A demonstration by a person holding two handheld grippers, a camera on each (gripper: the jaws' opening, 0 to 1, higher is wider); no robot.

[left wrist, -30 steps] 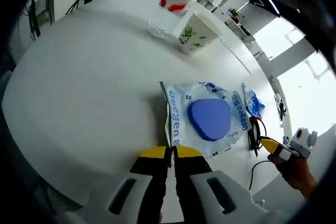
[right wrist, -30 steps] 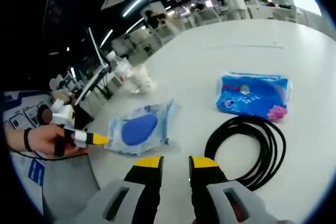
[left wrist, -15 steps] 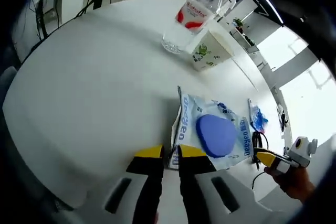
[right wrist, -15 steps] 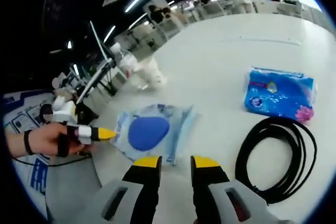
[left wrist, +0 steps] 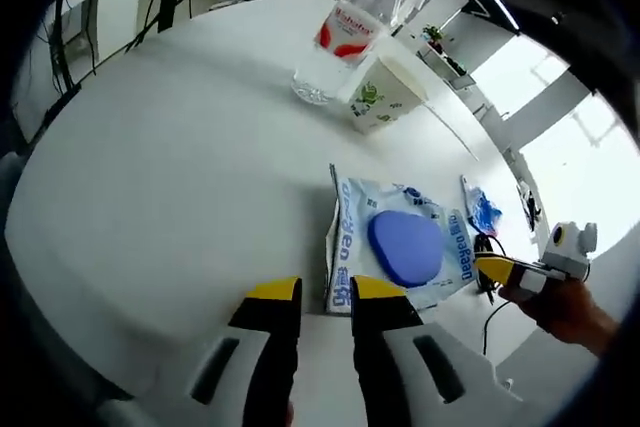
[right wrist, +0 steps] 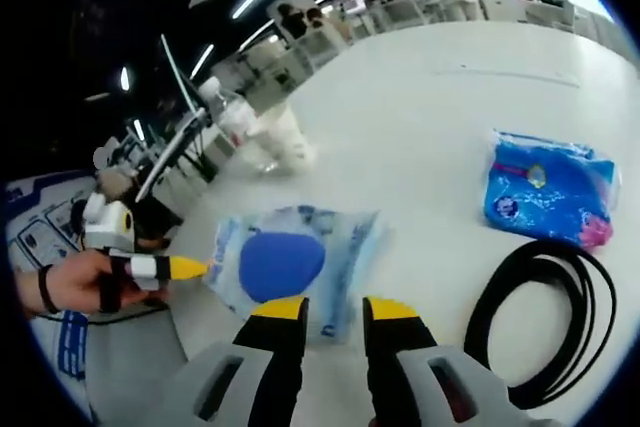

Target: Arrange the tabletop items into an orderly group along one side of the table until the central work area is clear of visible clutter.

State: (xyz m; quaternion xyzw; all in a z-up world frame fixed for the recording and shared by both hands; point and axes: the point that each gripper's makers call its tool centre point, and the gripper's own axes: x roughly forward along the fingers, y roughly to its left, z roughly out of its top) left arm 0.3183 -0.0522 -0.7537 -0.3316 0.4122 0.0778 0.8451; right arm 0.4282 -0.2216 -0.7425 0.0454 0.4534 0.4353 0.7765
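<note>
Left gripper view
Left tongs (left wrist: 313,290): released, jaws a little apart with white worktop (left wrist: 170,167) showing in the gap, nothing held.
Wipes pack (left wrist: 400,247): flat on the worktop, blue oval lid up, near edge just ahead of the right-hand jaw tip, perhaps touching; cannot tell for sure.
Water bottle (left wrist: 345,32): upright, well ahead of the tongs, red label facing.
Paper cup (left wrist: 382,95): just beside the bottle, on its nearer right.
Blue packet (left wrist: 483,212): beyond the wipes pack, off to the right.
Right tongs (left wrist: 500,269): yellow tip entering from the right, close to the far edge of the wipes pack.

Right gripper view
Right tongs (right wrist: 334,308): released, jaws apart, nothing between them.
Wipes pack (right wrist: 290,267): directly ahead, corner lying at the jaw tips.
Left tongs (right wrist: 185,268): held by a hand (right wrist: 75,282), yellow tip at the pack's left edge.
Black cable coil (right wrist: 545,317): to the right of the jaws, near.
Blue packet (right wrist: 550,187): beyond the coil, further right.
Bottle and cup (right wrist: 265,132): far ahead, left of centre.

Step in hand
Likely: taking the wipes pack toward the bottle and cup.
Doing it well: bite the thin edge seam rather than the lid, keep the pack flat, set it just beside the cup.
</note>
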